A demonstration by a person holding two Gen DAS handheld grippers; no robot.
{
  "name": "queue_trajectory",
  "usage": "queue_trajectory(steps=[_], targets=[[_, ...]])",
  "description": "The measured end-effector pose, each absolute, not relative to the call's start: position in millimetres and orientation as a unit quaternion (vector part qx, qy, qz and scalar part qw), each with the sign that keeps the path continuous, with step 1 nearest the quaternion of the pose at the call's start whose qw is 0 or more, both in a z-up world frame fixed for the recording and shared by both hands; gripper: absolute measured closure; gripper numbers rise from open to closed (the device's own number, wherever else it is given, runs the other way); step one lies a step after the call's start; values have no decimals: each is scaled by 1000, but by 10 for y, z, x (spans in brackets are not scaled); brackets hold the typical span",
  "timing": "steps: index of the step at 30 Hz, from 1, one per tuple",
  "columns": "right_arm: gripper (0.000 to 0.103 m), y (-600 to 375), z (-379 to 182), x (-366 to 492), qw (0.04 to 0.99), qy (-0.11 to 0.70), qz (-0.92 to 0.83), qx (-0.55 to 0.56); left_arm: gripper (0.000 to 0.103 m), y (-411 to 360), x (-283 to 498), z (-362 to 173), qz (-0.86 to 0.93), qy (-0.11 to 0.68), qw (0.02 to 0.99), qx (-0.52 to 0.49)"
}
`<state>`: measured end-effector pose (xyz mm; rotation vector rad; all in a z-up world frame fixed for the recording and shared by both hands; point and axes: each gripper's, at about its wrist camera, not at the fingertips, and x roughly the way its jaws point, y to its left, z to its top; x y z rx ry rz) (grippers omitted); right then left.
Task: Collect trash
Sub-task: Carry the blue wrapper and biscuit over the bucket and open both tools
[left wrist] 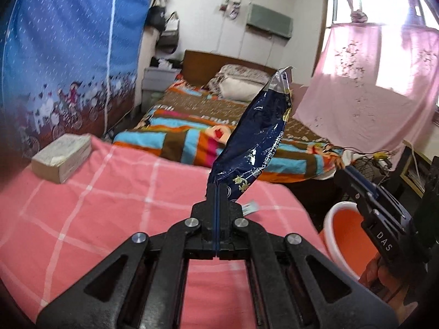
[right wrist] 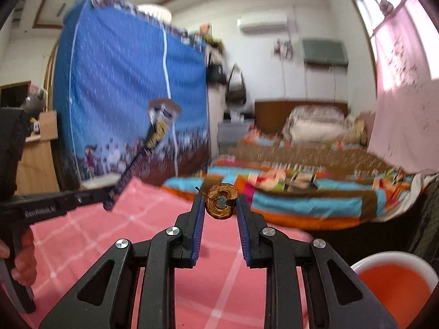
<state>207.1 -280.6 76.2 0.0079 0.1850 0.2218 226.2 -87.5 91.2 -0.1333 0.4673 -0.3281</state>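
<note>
My left gripper (left wrist: 216, 189) is shut on the bottom edge of a dark blue snack wrapper (left wrist: 256, 137), held upright above the pink checked table cloth (left wrist: 96, 205). In the right wrist view the wrapper (right wrist: 157, 134) shows edge-on at the left, in the left gripper (right wrist: 109, 200). My right gripper (right wrist: 221, 201) is shut on a brown dried apple core (right wrist: 221, 201), held between its fingertips above the cloth. The right gripper (left wrist: 354, 178) also shows at the right of the left wrist view, above an orange bin with a white rim (left wrist: 337, 213). The bin (right wrist: 384, 260) sits at lower right.
A tissue pack (left wrist: 61, 157) lies on the cloth at far left, and a small paper scrap (left wrist: 251, 208) near its right edge. Behind are a bed with a striped quilt (left wrist: 192, 131), a blue fabric wardrobe (left wrist: 68, 54) and a pink curtain (left wrist: 370, 96).
</note>
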Motion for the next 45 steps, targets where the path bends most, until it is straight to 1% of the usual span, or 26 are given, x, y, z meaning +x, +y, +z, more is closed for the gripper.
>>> queue_trajectory(steps=[8, 15, 25, 45], targets=[[81, -3118, 963, 1677, 997, -5, 72, 15, 100, -1276, 2045, 1099, -196, 174, 964, -43], [81, -3391, 1013, 1457, 998, -37, 35, 30, 100, -1627, 1876, 1186, -225, 141, 964, -19], [81, -3763, 927, 1284, 998, -24, -15, 50, 100, -2124, 1803, 1117, -270, 150, 951, 8], [80, -4288, 771, 1173, 992, 26, -76, 98, 100, -2744, 1910, 795, -326, 246, 913, 11]])
